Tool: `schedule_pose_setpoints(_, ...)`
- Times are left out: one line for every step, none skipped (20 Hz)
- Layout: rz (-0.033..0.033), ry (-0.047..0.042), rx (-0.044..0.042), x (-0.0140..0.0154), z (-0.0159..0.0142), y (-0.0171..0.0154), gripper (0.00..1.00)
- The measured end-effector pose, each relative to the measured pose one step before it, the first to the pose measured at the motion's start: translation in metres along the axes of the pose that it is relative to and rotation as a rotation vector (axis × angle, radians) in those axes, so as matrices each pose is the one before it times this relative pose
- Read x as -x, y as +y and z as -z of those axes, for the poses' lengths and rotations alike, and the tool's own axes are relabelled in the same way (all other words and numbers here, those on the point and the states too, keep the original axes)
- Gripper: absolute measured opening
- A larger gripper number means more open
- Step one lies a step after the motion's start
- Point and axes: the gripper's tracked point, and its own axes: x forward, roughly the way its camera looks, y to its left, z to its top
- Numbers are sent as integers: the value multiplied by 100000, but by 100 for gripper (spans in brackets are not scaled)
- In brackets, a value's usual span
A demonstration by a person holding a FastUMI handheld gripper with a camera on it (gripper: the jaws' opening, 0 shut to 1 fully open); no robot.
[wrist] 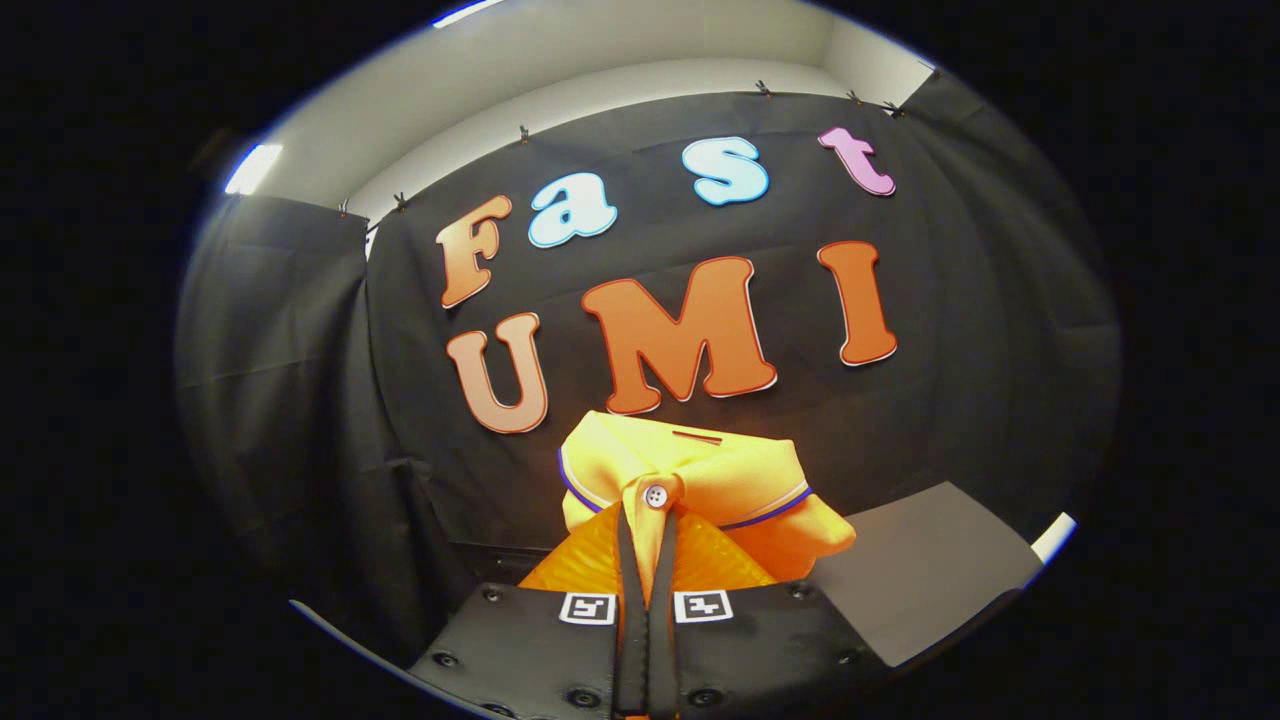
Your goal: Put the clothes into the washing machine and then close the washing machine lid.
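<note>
Because the gripper [645,520] has its two fingers drawn almost together on the placket of the orange polo shirt [690,480], just below the white button [656,494], the garment hangs lifted off the table [930,570] with its collar spread above the fingertips (a pinch at the neck likely keeps the bulk gathered for carrying). The shirt sits between and just beyond the fingers, against the black cloth wall [300,400]. The washing machine is presumably elsewhere, so loading is not yet done.
</note>
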Motion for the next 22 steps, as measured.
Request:
schedule_pose_setpoints(-395,105,167,-143,259,1622,8)
schedule_pose_setpoints(-586,66,138,-482,344,1590,8)
schedule_pose_setpoints(-825,-254,40,-647,378,1697,8)
schedule_pose_setpoints(-903,224,-193,-539,638,1605,8)
schedule_pose_setpoints(-1119,163,-583,-622,765,1570,8)
schedule_pose_setpoints(-1368,777,-748,-669,924,1546,8)
schedule_pose_setpoints(-1592,1552,-683,-656,1168,1572,8)
schedule_pose_setpoints(-1587,1895,-689,-715,1345,1386,8)
schedule_pose_setpoints(-1664,1858,-852,-796,1186,990,8)
schedule_pose_setpoints(-1423,1900,-1273,-1004,1450,1168,8)
schedule_pose_setpoints(-1174,2142,-1310,-841,1561,898,8)
schedule_pose_setpoints(-675,2131,-1165,-934,1558,737,8)
schedule_pose_setpoints(-162,3037,-726,-1044,1963,435,8)
schedule_pose_setpoints(331,2890,-517,-937,1768,201,8)
schedule_pose_setpoints(481,2627,-486,-1106,1831,132,8)
schedule_pose_setpoints(477,3520,-888,-1098,1706,-22,8)
schedule_pose_setpoints(400,3604,-1367,-1306,2026,138,8)
schedule_pose_setpoints(623,2978,-1086,-1296,1885,155,8)
schedule_pose_setpoints(895,2089,-401,-1132,1620,-280,8)
schedule_pose_setpoints(1306,1848,156,-1152,1339,-315,8)
schedule_pose_setpoints(967,2000,326,-987,1438,-291,8)
schedule_pose_setpoints(875,2354,439,-965,1264,-332,8)
